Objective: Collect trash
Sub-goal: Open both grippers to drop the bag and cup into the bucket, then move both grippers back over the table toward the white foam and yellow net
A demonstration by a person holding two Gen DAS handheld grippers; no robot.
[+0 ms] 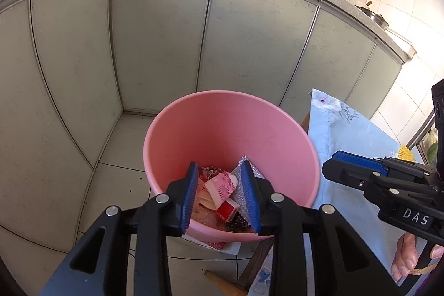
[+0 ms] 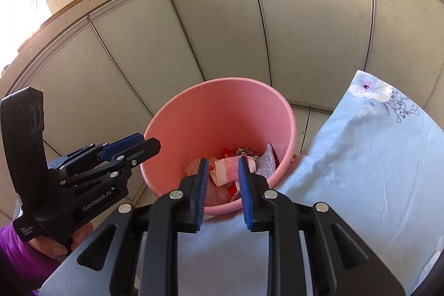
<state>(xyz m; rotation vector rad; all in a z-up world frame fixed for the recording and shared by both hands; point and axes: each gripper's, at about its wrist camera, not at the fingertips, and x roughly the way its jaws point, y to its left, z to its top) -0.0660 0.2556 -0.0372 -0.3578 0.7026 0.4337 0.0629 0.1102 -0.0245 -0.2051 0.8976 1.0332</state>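
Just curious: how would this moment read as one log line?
left gripper: open, empty | right gripper: open, empty | both over bin | trash inside

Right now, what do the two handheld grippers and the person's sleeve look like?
Both the left gripper and the right gripper are matte black plastic with ribbed blue pads and silver pivot pins. White lettering marks each body. A purple sleeve covers the left wrist. No cables visible.

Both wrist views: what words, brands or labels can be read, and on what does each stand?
"DAS": on the body of the right tool, cut off by the frame edge.
"GenRobot.AI": on the body of the left tool.
Small white lettering on the left tool's handle: too small to read.
Red packet in the pink bin: print unreadable.
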